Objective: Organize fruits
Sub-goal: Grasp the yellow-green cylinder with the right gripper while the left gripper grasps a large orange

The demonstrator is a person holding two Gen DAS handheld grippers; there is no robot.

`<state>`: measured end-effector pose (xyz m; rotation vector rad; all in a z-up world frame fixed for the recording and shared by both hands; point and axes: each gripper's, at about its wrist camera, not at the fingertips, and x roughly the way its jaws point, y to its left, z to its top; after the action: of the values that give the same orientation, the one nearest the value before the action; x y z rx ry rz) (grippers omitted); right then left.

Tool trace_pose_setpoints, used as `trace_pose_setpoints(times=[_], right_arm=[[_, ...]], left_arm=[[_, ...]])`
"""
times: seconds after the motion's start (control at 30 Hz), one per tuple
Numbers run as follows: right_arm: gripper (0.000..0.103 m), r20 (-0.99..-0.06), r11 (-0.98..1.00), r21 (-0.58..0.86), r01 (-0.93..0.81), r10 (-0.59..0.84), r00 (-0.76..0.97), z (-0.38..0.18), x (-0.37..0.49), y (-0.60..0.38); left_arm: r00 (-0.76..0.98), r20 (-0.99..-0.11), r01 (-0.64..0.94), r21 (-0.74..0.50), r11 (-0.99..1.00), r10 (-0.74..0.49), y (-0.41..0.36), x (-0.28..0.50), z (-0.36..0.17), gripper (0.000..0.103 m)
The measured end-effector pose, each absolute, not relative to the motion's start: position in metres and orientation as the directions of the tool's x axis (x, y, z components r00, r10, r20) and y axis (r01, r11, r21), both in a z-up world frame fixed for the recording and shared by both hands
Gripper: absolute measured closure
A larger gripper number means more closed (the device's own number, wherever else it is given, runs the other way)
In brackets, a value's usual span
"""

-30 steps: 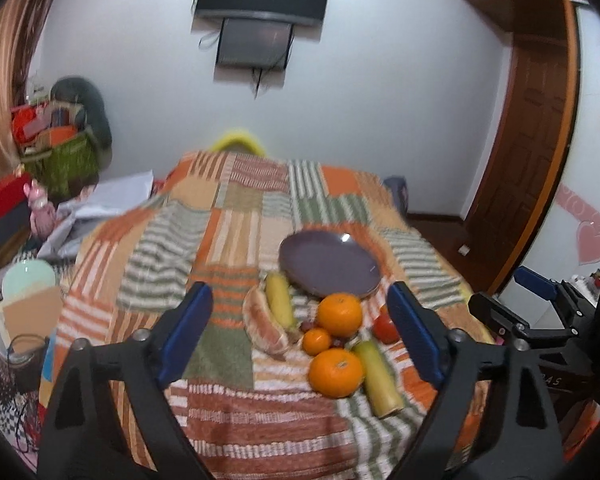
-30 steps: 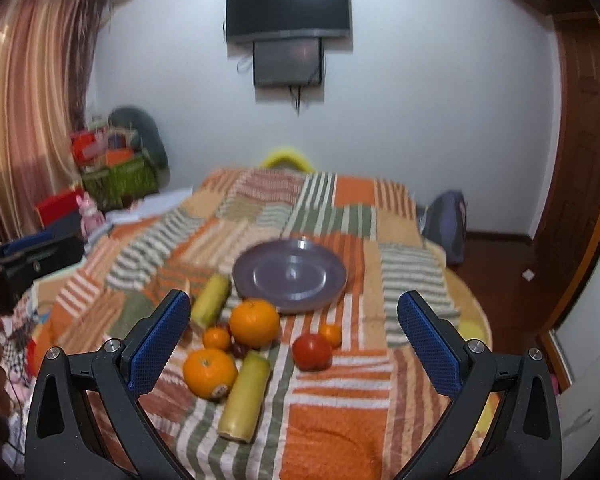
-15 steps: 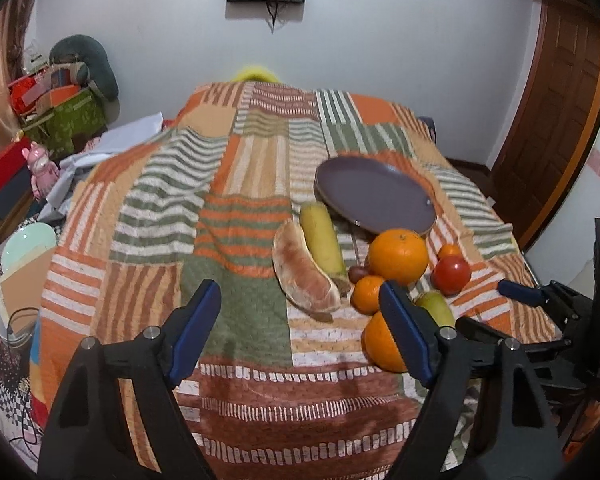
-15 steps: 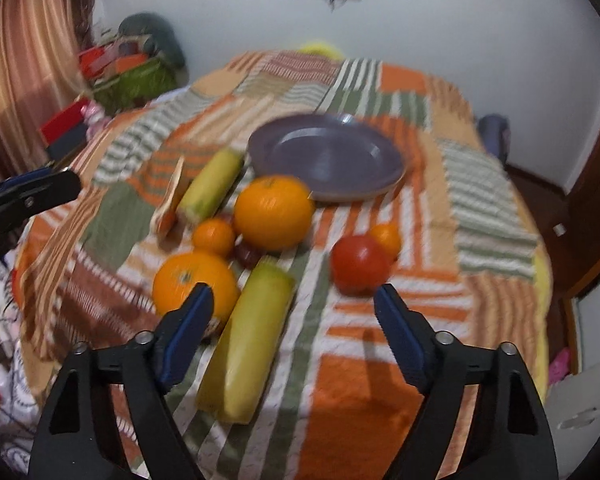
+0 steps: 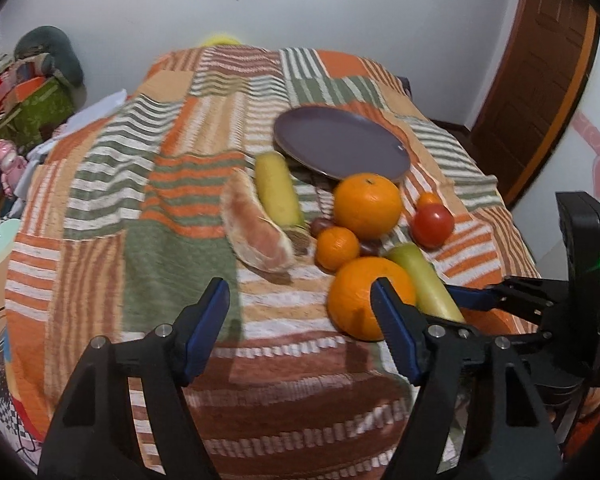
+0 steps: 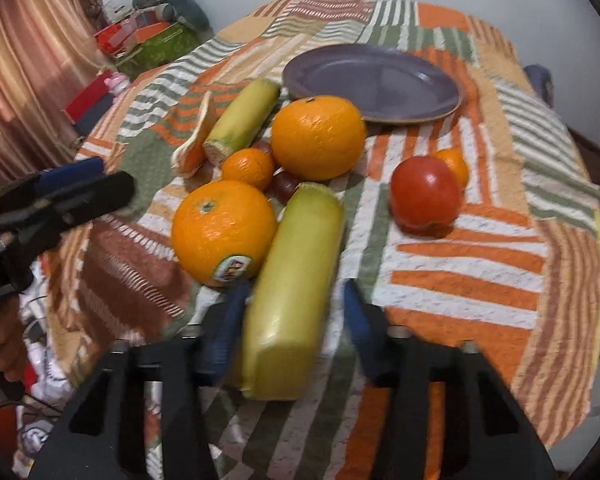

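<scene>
- The right wrist view alone shows the near yellow-green fruit (image 6: 296, 292) lying lengthwise between the right gripper (image 6: 294, 320) fingers, which straddle its near end, half open; whether the pads touch it I cannot tell through the blur.
- The left wrist view alone shows the left gripper (image 5: 300, 328) spread wide, holding nothing, its right finger crossing in front of the near orange (image 5: 364, 300).
- That orange, stickered in the right wrist view, touches the yellow-green fruit's left side.
- Beyond the near orange sit a small mandarin (image 6: 247, 168), a bigger orange (image 6: 318, 136), a second yellow-green fruit (image 6: 244, 120) and a pale peel-like piece (image 5: 256, 228).
- Right of the near orange lies a red tomato (image 6: 424, 196), a small mandarin just behind it.
- The purple plate (image 6: 372, 80) lies past the bigger orange, bare.
- Everything rests on a bed under a striped patchwork quilt (image 5: 140, 200); behind it are a white wall, a wooden door (image 5: 540, 80) and cluttered boxes.
</scene>
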<state>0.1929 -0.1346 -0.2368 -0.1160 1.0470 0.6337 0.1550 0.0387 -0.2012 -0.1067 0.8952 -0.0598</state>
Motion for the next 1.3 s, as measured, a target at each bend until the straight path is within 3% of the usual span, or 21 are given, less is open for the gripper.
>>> trace_pose_setpoints(times=[0.33, 0.87, 0.93, 1.3], right_arm=[[0.069, -0.836, 0.865, 0.132, -0.485, 0.36, 0.415, -0.234, 0.193, -0.173], [0.069, -0.833, 0.821, 0.23, -0.522, 0.444, 0.331, -0.241, 0.223, -0.164], [0.069, -0.838, 0.824, 0.226, -0.519, 0.436, 0.328, -0.245, 0.222, -0.16], [0.07, -0.81, 0.843, 0.191, -0.502, 0.425, 0.405, -0.226, 0.215, -0.166]], left_arm=[[0.564, -0.813, 0.073, -0.127, 0.989, -0.146, 0.006, 0.168, -0.215, 0.029], [0.508, -0.843, 0.084, -0.157, 0.984, -0.177, -0.005, 0.19, -0.242, 0.03], [0.5, -0.843, 0.085, -0.179, 0.98, -0.197, -0.004, 0.192, -0.244, 0.036], [0.535, -0.823, 0.087, -0.171, 0.981, -0.191, -0.001, 0.182, -0.227, 0.037]])
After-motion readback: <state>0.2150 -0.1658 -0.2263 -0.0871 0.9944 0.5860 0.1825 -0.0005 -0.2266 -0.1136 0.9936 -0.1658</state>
